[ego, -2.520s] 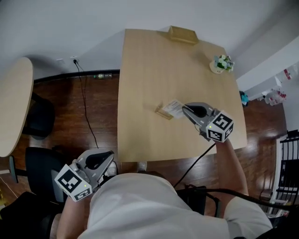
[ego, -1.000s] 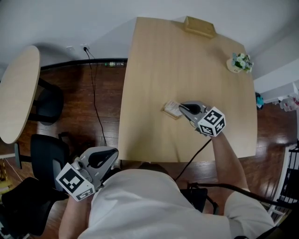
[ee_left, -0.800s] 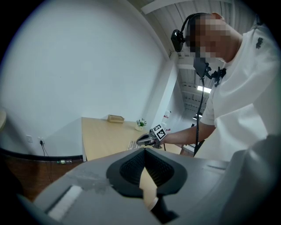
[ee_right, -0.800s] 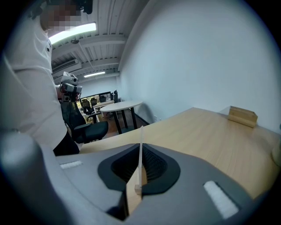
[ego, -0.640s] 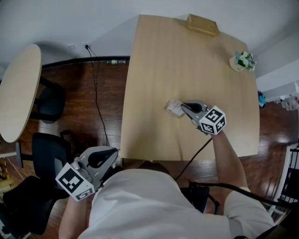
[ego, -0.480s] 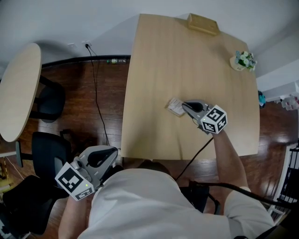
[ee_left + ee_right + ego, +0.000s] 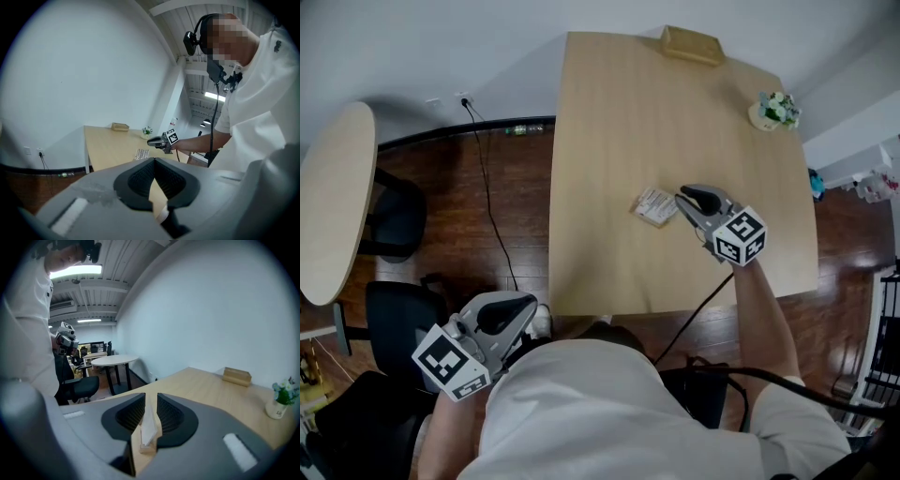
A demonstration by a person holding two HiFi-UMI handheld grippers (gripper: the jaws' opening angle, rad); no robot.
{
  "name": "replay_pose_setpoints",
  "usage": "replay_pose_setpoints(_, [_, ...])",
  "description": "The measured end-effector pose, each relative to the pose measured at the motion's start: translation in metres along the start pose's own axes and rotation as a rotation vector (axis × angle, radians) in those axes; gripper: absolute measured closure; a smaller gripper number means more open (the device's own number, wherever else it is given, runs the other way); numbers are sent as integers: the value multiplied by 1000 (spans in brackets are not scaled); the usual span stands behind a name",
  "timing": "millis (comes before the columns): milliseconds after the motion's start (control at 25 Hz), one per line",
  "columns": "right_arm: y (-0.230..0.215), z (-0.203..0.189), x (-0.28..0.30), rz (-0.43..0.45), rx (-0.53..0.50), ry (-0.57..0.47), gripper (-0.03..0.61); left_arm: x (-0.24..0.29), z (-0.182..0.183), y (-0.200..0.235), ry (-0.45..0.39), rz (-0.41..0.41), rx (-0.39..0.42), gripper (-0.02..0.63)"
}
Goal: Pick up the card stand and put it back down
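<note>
The card stand [image 7: 656, 206], a small wooden base with a white printed card, rests on the light wooden table [image 7: 619, 122]. My right gripper [image 7: 684, 199] is just to its right, tips apart from it. In the right gripper view the card stand [image 7: 148, 430] shows edge-on in the gap of my right gripper [image 7: 150, 401]; the jaws have just been opening and the pads do not press on it. My left gripper [image 7: 520, 314] hangs off the table's near left corner, holding nothing. In its own view the left gripper [image 7: 154, 164] has its tips together.
A wooden box [image 7: 693, 44] sits at the table's far edge and a small potted plant [image 7: 773, 111] at the far right corner. A round table [image 7: 333, 206] and a black chair [image 7: 394, 216] stand to the left. A cable [image 7: 487, 206] runs across the floor.
The right gripper has let go of the card stand and drawn back a little to the right; the stand now sits free on the table. The left gripper has hardly moved.
</note>
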State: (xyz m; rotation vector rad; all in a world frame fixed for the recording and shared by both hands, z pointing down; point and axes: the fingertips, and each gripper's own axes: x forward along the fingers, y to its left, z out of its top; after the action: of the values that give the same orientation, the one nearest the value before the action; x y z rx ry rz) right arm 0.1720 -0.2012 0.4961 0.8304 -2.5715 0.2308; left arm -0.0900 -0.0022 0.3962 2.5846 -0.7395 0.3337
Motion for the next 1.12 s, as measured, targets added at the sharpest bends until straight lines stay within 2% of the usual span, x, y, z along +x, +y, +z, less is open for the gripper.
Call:
replay_pose_setpoints(160, [18, 21, -29, -98, 5, -52, 488, -7, 5, 3, -7, -52, 34, 611])
replay_pose_setpoints(320, [58, 29, -65, -189, 43, -94, 483, -17, 5, 0, -16, -117, 76, 611])
replay_pose_setpoints(520, [125, 22, -104, -280, 86, -105, 483, -26, 5, -2, -23, -201, 123, 609])
replay_pose_setpoints(800, [220, 0, -147, -407, 212, -113, 483, -38, -11, -16, 11, -311, 144, 610])
replay_pose_setpoints(960, [260, -9, -163, -482, 257, -129, 488, -41, -20, -24, 28, -371, 164, 611])
replay_pose_setpoints(1120, [287, -12, -168, -517, 281, -135, 495, -42, -23, -33, 40, -418, 179, 611])
